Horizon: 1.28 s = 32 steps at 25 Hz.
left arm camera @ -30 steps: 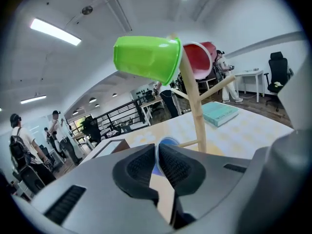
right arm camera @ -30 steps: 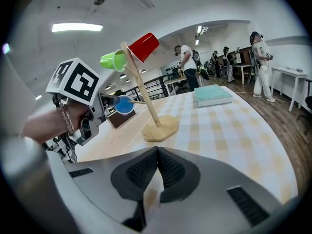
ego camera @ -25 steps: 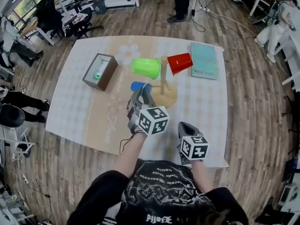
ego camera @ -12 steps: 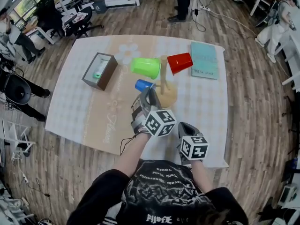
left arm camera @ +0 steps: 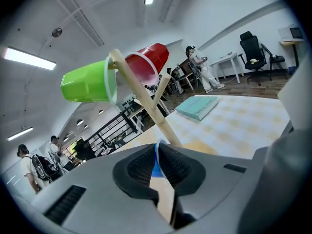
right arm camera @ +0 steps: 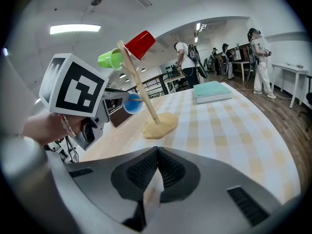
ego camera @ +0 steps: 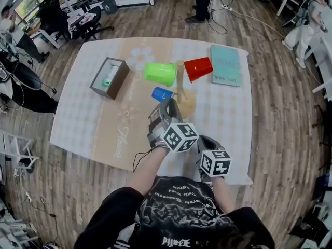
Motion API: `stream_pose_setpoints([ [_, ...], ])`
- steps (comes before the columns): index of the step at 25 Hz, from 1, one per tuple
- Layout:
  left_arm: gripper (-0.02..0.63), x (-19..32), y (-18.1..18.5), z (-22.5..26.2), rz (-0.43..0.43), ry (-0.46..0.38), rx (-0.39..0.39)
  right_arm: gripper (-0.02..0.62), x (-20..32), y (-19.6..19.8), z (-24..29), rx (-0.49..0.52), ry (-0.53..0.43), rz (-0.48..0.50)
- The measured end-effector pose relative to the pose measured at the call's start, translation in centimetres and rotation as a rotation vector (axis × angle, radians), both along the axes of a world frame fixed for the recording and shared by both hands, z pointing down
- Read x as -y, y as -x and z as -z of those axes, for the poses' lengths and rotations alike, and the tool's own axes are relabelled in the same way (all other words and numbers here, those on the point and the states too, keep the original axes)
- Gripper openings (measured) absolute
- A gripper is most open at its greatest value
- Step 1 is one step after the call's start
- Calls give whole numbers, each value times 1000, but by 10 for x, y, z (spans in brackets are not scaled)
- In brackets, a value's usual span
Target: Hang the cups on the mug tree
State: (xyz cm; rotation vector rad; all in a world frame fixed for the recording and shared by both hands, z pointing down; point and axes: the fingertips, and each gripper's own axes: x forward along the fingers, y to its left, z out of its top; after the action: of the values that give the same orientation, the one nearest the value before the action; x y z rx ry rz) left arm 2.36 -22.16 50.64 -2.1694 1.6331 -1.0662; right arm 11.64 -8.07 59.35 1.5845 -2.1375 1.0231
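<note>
A wooden mug tree (ego camera: 180, 81) stands mid-table on a round base (ego camera: 188, 105). A green cup (ego camera: 161, 73) hangs on its left branch and a red cup (ego camera: 198, 69) on its right. My left gripper (ego camera: 167, 102) is shut on the rim of a small blue cup (ego camera: 161, 93), held just left of the pole. In the left gripper view the blue cup's rim (left arm camera: 156, 161) is pinched between the pads, with the pole (left arm camera: 146, 101) right ahead. My right gripper (ego camera: 204, 139) rests shut and empty near the table's front edge; its view shows the blue cup (right arm camera: 131, 103) beside the pole.
A brown open box (ego camera: 109, 78) with a green item inside sits at the left. A teal book (ego camera: 225, 66) lies at the back right. The checked tablecloth (ego camera: 83, 113) covers the table. Office chairs and people stand around the room.
My left gripper has carried the blue cup rightward, closer to the tree's pole, and has rolled a little. The right gripper has stayed still.
</note>
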Motion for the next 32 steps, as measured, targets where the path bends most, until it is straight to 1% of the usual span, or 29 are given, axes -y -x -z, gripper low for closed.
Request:
stream_pose_setpoints([
  [6, 38, -3, -9, -2, -35, 2, 31, 9, 0, 4, -1, 8, 5, 8],
  [15, 38, -8, -22, -18, -64, 34, 63, 9, 0, 4, -4, 19, 13, -1],
  [23, 38, -7, -31, -30, -72, 46, 86, 9, -1, 0, -8, 24, 18, -12],
  [32, 38, -4, -32, -33, -64, 35, 84, 9, -3, -6, -9, 27, 19, -31],
])
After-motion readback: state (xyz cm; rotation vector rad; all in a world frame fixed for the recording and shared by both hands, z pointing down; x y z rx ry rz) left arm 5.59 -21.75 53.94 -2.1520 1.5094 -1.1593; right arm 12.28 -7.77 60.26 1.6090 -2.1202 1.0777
